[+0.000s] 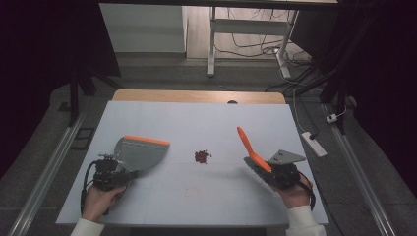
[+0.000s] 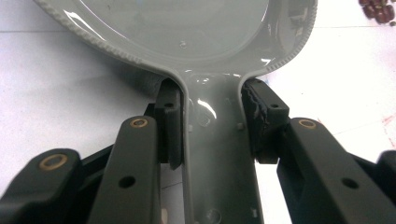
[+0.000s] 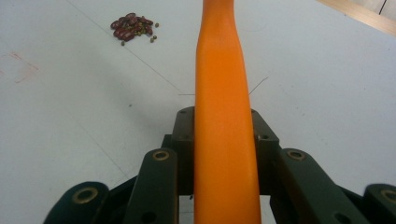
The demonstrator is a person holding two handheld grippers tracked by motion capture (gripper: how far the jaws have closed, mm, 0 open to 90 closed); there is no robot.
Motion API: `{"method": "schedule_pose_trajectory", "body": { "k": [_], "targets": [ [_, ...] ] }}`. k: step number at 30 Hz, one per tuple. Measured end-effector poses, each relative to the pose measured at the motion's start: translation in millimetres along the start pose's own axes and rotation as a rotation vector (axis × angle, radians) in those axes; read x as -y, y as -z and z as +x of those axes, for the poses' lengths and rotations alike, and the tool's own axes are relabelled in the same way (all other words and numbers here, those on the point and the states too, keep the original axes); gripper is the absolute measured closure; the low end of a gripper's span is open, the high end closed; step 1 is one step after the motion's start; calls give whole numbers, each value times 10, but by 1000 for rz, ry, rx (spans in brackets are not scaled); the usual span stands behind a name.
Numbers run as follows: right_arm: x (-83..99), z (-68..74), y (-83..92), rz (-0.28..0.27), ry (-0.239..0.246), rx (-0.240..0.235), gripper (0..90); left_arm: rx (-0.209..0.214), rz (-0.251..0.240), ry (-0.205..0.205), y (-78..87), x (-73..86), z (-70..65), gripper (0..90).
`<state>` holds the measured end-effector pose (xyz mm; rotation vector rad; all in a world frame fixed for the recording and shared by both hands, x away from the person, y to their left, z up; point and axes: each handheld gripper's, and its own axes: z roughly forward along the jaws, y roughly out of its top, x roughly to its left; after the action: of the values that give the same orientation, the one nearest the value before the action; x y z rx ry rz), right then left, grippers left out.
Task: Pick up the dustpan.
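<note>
My left gripper [image 1: 114, 173] clamps the grey plastic dustpan [image 1: 140, 152] by its handle; my right gripper [image 1: 280, 174] clamps the orange-backed hand brush [image 1: 252, 152]. Between them lies the small pile of dark red beans [image 1: 202, 156]; I'd set the pan's lip flat beside it, then sweep gently.

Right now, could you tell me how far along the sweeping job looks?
Done: both tools are picked up. The left gripper is shut on the dustpan; the right gripper is shut on the brush. In hand: nothing swept yet. Left: the beans lie in a pile on the table between the tools.
</note>
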<state>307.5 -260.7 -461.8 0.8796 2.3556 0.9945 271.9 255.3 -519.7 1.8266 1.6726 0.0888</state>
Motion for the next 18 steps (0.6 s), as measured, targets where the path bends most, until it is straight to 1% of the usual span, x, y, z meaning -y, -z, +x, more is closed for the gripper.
{"method": "schedule_pose_trajectory", "body": {
  "k": [2, 4, 7, 9, 11, 14, 18],
  "targets": [
    [0, -3, 4, -2, -1, 1, 702, 5, -11, -11, 15, 2, 3, 616],
    [0, -5, 6, -4, 0, 3, 702, 23, -31, -27, 34, 7, 2, 616],
    [-2, -4, 9, -7, 2, 4, 702, 33, -58, -72, 66, 13, -15, 617],
    [-4, -3, 11, -8, 4, 5, 702, 52, -75, -96, 91, 13, -25, 617],
    [-5, -1, 12, -10, 5, 5, 702, 58, -88, -121, 105, 15, -40, 617],
    [-5, -3, 16, -11, 6, 7, 702, 73, -98, -138, 113, 18, -46, 617],
    [3, -23, 39, -19, -5, 13, 702, 88, -102, -160, 123, 24, -41, 617]
  ]
}}
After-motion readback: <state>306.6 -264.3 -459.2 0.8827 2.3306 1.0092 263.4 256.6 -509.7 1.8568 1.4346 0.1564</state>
